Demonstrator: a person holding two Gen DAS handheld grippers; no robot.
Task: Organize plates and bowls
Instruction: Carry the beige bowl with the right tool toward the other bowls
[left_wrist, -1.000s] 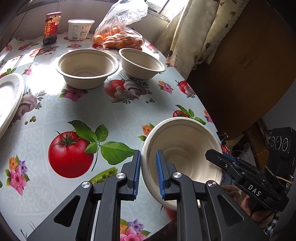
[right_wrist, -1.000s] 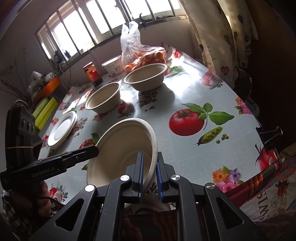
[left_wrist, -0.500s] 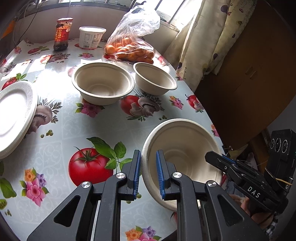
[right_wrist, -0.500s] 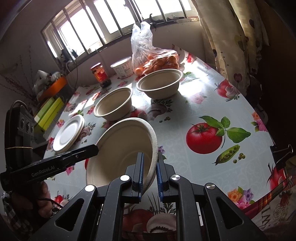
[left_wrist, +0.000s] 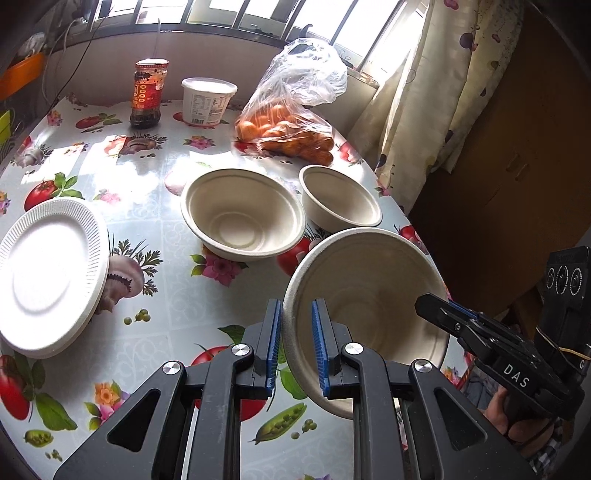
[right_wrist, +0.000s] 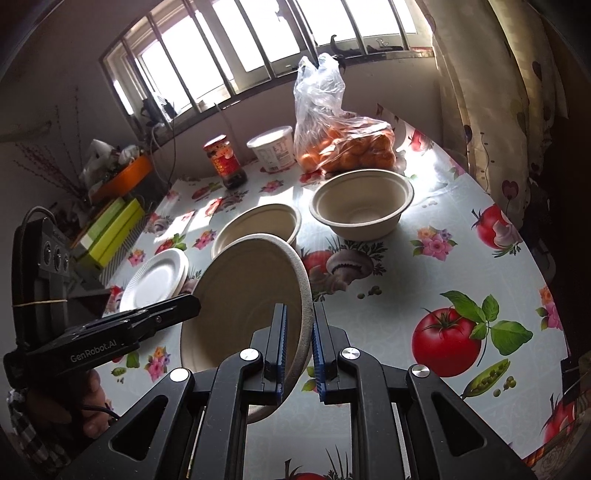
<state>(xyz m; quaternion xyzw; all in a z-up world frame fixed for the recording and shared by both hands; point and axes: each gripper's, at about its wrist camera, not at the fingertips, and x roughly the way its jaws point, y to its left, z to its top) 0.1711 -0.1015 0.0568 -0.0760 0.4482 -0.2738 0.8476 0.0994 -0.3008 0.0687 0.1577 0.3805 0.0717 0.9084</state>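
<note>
- Two grippers share one large bowl (left_wrist: 369, 295): left gripper (left_wrist: 296, 347) and right gripper (right_wrist: 298, 343) each clamp opposite rim sides, likely to steady it.
- It hangs tilted above the table (left_wrist: 155, 221), near the medium bowl (left_wrist: 242, 216), probably for nesting.
- Beige, ridged, empty pulp.
</note>
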